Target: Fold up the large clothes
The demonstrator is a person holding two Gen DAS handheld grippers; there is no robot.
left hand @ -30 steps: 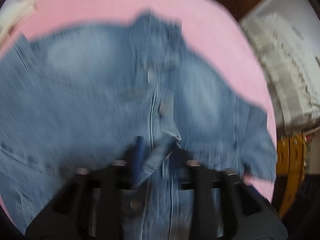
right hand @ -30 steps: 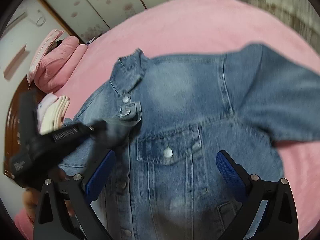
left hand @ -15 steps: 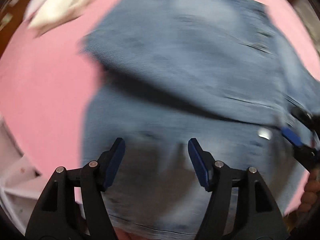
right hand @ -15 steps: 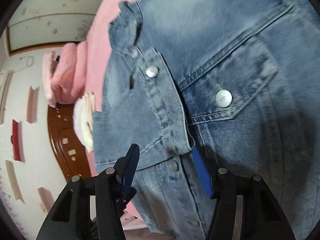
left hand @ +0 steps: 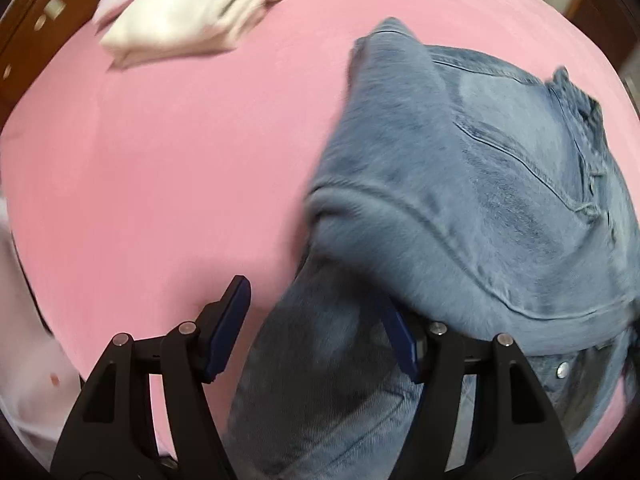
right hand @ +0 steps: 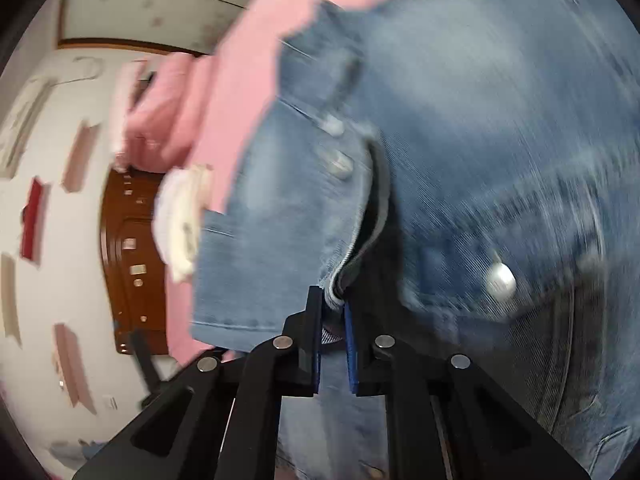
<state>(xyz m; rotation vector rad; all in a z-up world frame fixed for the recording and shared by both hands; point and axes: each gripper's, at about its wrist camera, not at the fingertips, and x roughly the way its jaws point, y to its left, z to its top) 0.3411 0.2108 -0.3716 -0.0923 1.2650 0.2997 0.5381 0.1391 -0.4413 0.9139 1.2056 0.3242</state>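
On your far left, a stack of folded cream-white cloths (left hand: 200, 12) lies on the pink bed cover (left hand: 160, 168), well apart from the jacket. Your left gripper (left hand: 316, 332) stands open over the cover. Its left blue pad hangs above bare pink, and its right pad sits at the edge of a blue denim sleeve, which runs between the 2 pads. I cannot tell for sure if that pad touches the cloth, because the picture is blurry.

The faded blue denim jacket (left hand: 480, 200) lies on the cover to the right, bunched up, with 1 part folded over another.

Your right gripper (right hand: 333, 344) has just been closing. Its 2 blue pads now pinch the jacket's front edge just below the silver buttons (right hand: 340, 166).
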